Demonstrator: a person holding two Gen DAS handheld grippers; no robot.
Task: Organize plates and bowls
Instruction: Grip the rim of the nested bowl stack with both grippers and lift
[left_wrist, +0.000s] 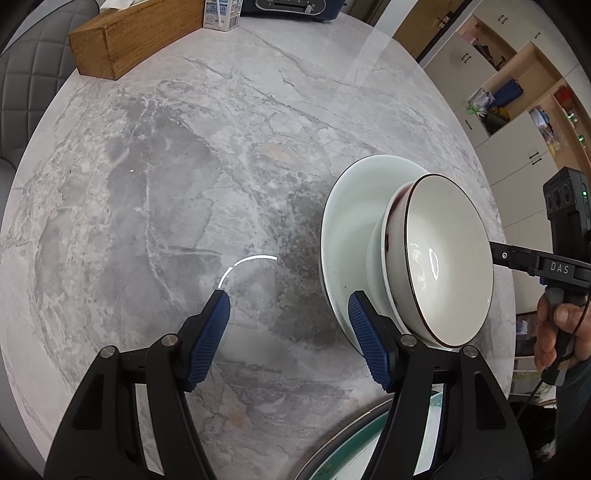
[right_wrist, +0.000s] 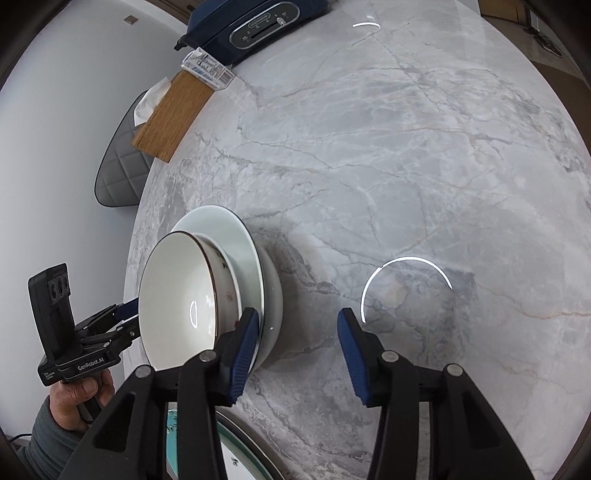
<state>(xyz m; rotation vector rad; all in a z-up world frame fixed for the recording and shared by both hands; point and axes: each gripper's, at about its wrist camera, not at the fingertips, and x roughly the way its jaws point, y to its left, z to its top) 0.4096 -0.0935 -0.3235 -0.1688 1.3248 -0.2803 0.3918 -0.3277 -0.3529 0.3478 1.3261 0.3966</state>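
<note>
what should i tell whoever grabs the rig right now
Left gripper: open, empty, beside the stack.
Right gripper: open, empty, on the stack's other side.
Things: white bowl sits in a pale plate on the table; another plate lies at the near edge.
Done: bowl stacked in plate.
Left: nothing gripped yet; the near plate probably has to join the stack.

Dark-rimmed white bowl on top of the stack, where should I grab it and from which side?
Probably by the thin rim of the bowl, pinched from above, one finger inside, one outside. It sits upright, nested in the pale dish, so only its rim stands free, and its empty inside leaves room for a finger.
</note>
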